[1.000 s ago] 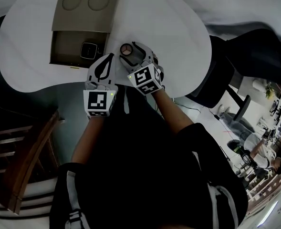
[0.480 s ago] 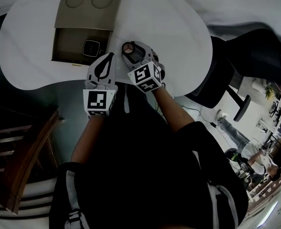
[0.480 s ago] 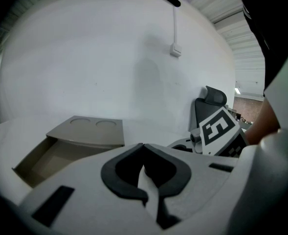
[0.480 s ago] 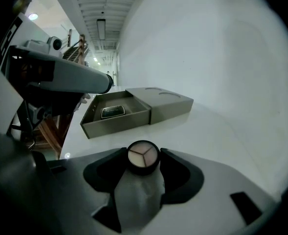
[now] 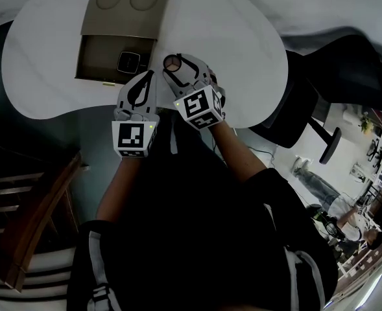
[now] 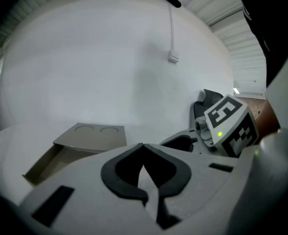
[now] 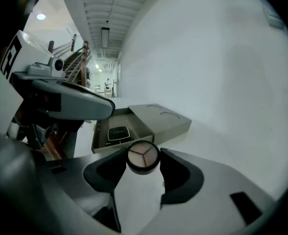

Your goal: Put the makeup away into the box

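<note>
**Compact in the jaws, box close by**

Grip first: the right gripper (image 5: 176, 65) has just been closing its jaws, and they now pinch a round compact (image 7: 143, 156) by its rim, right at the tips. The compact's three-shade face is turned back toward the gripper's camera. The jaws stand fairly wide because the compact fills the gap between them. It looks to hang clear of the table (image 5: 242, 37), though no view shows its underside.

The hold is only at the tips and on a curved rim, so I judge the carry should be slow and without wrist roll, or the compact may pivot or slide out. The box (image 5: 96, 57) lies open just to the left of the jaws in the head view, its lid (image 5: 127, 8) on the far side. In the right gripper view the tray sits just beyond the compact and a little to its left.

A black case (image 5: 130, 61) already takes the tray's right end, nearest the gripper. The compact likely has to pass over it and go down on bare floor further left, low enough that it does not drop or land on the case.

The left gripper (image 6: 143, 148) is closed on nothing, beside the right one and short of the box. It would do best to keep out of the path.
</note>
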`<state>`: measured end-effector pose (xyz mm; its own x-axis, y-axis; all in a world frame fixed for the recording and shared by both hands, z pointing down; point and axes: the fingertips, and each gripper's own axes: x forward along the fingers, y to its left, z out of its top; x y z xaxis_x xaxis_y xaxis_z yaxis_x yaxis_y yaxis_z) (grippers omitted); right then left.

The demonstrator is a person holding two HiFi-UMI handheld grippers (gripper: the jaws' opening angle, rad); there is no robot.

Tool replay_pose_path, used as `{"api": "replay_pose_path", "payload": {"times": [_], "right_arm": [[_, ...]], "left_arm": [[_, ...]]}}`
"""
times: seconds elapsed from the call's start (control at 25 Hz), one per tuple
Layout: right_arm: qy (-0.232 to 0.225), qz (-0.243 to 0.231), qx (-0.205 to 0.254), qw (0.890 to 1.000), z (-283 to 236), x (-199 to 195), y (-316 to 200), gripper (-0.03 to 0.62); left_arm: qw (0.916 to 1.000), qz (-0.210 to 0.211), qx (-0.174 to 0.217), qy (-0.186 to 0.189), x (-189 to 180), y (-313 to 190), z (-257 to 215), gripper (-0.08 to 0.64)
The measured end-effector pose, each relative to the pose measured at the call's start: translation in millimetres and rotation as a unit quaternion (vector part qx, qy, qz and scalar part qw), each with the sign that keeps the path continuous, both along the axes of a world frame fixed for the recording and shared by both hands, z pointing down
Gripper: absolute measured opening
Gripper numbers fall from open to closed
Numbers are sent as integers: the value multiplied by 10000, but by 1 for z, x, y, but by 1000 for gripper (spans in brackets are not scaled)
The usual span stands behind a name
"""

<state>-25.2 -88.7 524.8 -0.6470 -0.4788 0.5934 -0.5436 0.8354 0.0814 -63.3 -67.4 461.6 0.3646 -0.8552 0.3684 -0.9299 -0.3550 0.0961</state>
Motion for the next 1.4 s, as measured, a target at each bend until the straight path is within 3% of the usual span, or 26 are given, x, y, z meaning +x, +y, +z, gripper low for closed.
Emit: {"api": "replay_pose_path", "payload": {"times": [0.28,0.68,1.08,1.4], "right_arm": [[-216,-102,220,9995,-37,-20,3,232],[-286,-479,316,9979,-55,-74,11,232],[-195,-1058,198,9940,-45,-150,11,232],[241,-1474,-60,9888,-10,-191,13,232]], "left_arm": [[9998,-61,199,-26,-12,8,-16,8],[9983,-482,331,-78,-60,22,-26,8],[9947,-1006,209,-53,-120,31,-14,8],[9918,-1274,55,-35,-154,32,2,8]]}}
